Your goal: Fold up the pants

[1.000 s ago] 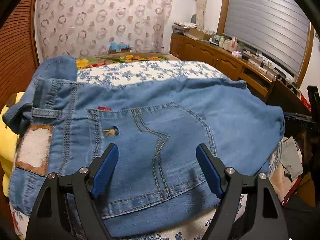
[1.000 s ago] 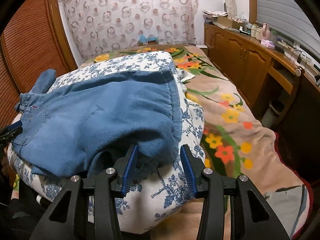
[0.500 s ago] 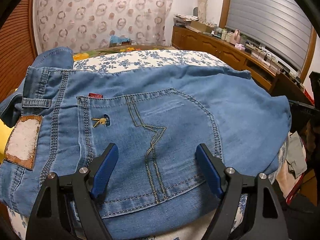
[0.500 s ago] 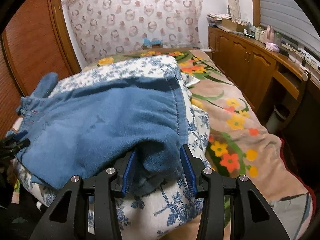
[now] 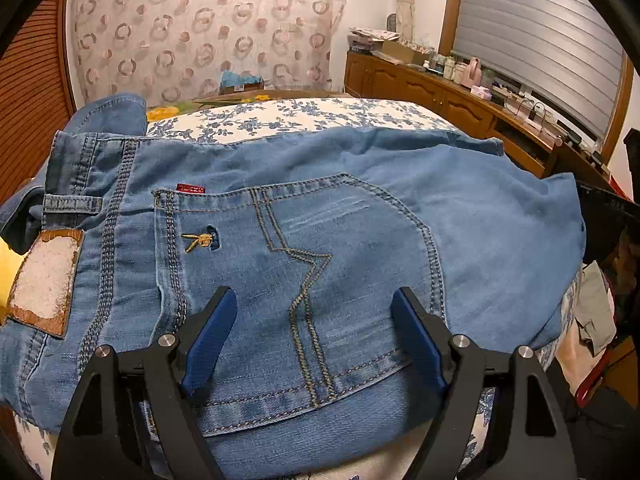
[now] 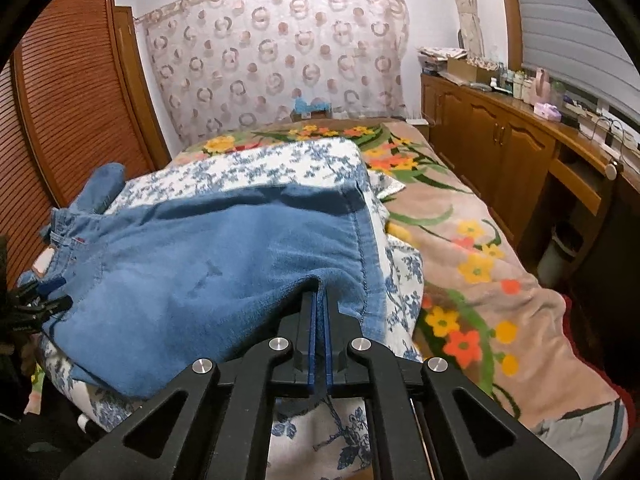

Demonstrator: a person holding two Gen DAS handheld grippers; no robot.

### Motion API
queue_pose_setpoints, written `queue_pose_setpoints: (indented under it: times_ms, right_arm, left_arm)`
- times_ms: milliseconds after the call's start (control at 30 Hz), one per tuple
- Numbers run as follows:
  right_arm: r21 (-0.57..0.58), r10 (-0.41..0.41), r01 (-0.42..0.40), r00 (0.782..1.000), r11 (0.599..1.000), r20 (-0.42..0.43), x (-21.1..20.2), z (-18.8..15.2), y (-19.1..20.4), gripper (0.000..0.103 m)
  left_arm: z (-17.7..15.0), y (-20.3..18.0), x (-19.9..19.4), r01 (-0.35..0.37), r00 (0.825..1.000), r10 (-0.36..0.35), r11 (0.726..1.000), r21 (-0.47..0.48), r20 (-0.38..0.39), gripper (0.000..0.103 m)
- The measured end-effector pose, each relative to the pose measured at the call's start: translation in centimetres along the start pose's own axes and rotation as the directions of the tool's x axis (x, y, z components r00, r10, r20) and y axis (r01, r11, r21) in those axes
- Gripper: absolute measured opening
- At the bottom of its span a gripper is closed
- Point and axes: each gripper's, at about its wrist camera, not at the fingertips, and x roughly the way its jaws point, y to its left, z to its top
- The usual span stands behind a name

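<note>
Your right hand-held gripper [image 6: 319,300] has just been closing and is now clamped on a fold of the pants [image 6: 192,276] at the leg end, so before you lift, check that the pads hold both denim layers (a single layer will slip and drag the fold crooked). The pants lie across the blue-flowered quilt [image 6: 280,164] on the bed [image 6: 472,248], waistband to the left. Your left hand-held gripper [image 5: 310,300] has its jaws wide apart over the back pocket [image 5: 288,280], gripping nothing; bring it to the near edge and pinch there, then raise both ends together. Only the left view shows the pocket stitching and the leather patch [image 5: 44,280]; only the right view shows the hem [image 6: 362,240] and the clamped fold.
</note>
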Motion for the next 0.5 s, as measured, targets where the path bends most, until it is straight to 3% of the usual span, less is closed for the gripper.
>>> queue_pose_setpoints:
  times_ms: [200,500]
  right_arm:
    - [-0.021,0.043,-0.041,0.996,0.999,0.074,-1.4,1.3,1.2,0.002]
    - [-0.140,0.185,-0.167,0.975,0.976,0.125,-1.8,4.6,6.6,0.002]
  left_arm:
    - [0.4,0.5,-1.1,0.033,0.999,-0.033,0.999,-0.033,0.013,0.081]
    - [1.4,1.7,-4.1,-0.017,0.997,0.021,0.999,-0.051,0.081,0.081]
